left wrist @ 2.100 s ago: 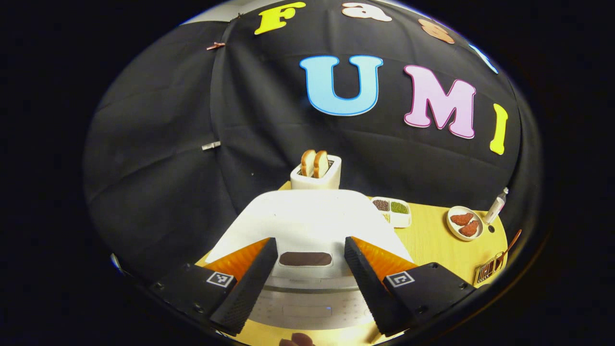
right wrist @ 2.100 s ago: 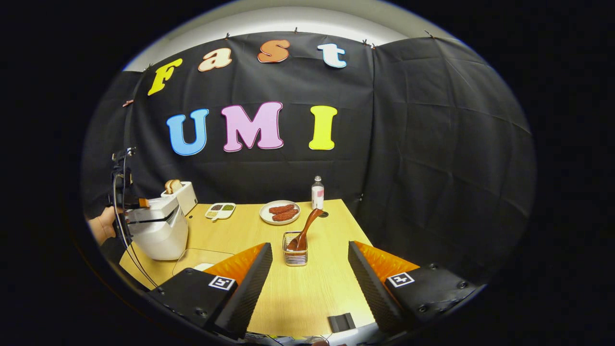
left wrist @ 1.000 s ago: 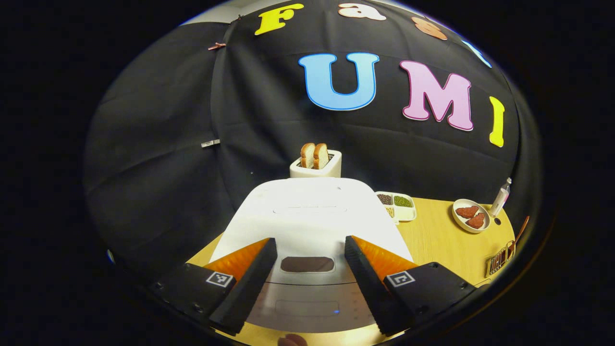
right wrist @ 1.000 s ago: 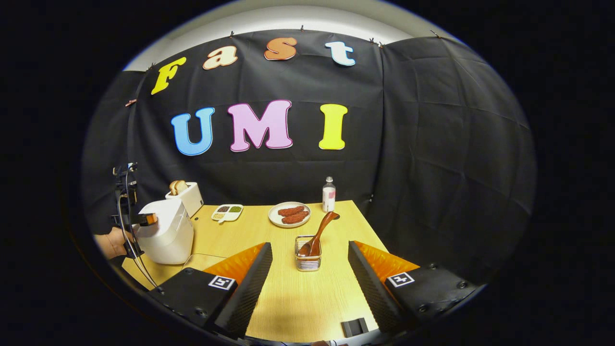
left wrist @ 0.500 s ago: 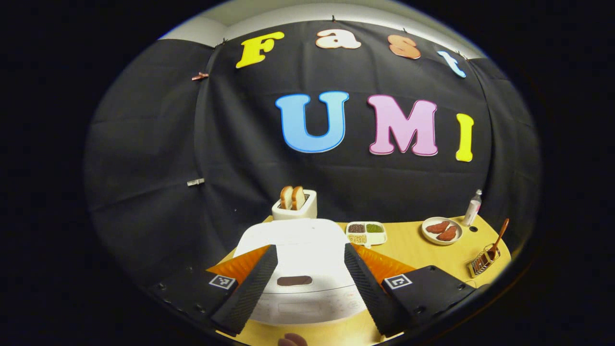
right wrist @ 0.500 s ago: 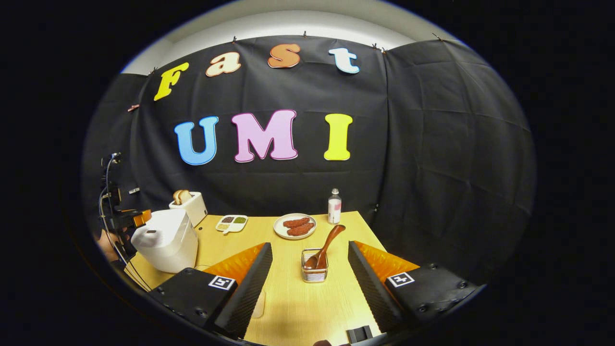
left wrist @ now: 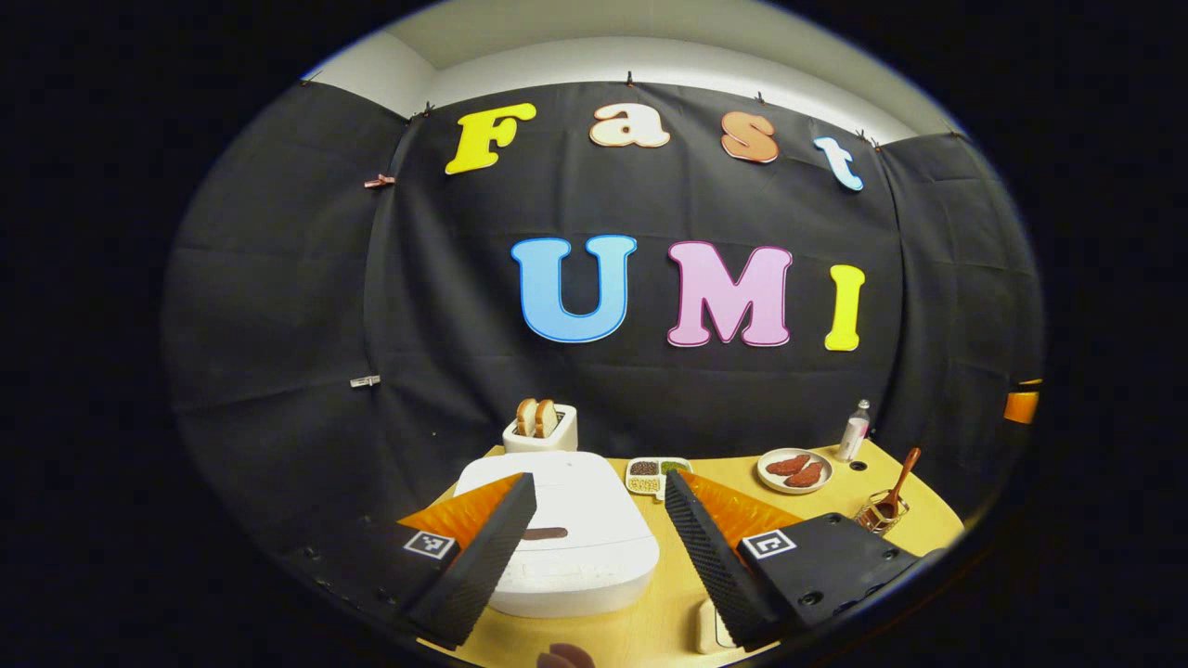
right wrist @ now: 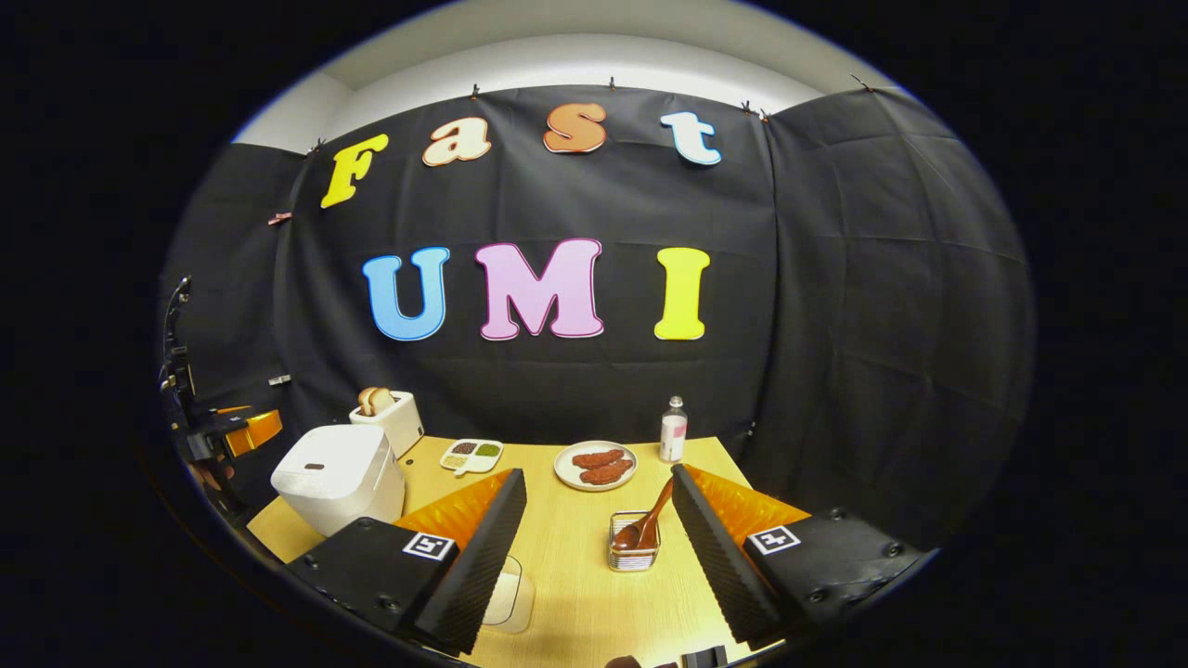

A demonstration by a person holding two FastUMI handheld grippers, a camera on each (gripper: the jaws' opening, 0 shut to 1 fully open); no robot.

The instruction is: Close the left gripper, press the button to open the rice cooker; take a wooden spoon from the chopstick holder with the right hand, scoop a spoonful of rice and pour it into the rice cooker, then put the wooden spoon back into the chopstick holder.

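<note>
Black cloth closes the booth on three sides, and a pale wooden surface [right wrist: 575, 575] carries everything. At its left end sits the cooker [right wrist: 339, 478], white, with its lid flat down on the body and the dark button [left wrist: 544, 533] showing on the front of the lid. Toward the right stands the wire holder [right wrist: 635, 554] with the spoon [right wrist: 650, 524] in it, bowl down, handle leaning up and to the right. A small clear cup [right wrist: 506, 594] rests at the near edge; whether it holds the rice I cannot tell. Farther back are a toaster [right wrist: 390, 416], a divided dish [right wrist: 471, 455], a plate [right wrist: 596, 466] and a bottle [right wrist: 672, 431].

The left tongs [left wrist: 594, 543] hang above and in front of the cooker with the jaws spread wide, gripping nothing. The right tongs [right wrist: 599, 547] are spread just as wide, off the surface, with the holder between the fingers farther on but not touched.

So the spoon lies where the task wants it at the finish, and the lid is down. That fits two stages alike: a cooker that awaits its button press with the spoon waiting in the holder, or a spoonful already poured, the spoon returned and the lid shut again. No rice shows on the spoon or around the cooker to settle it, and the cooker's inside is hidden.
</note>
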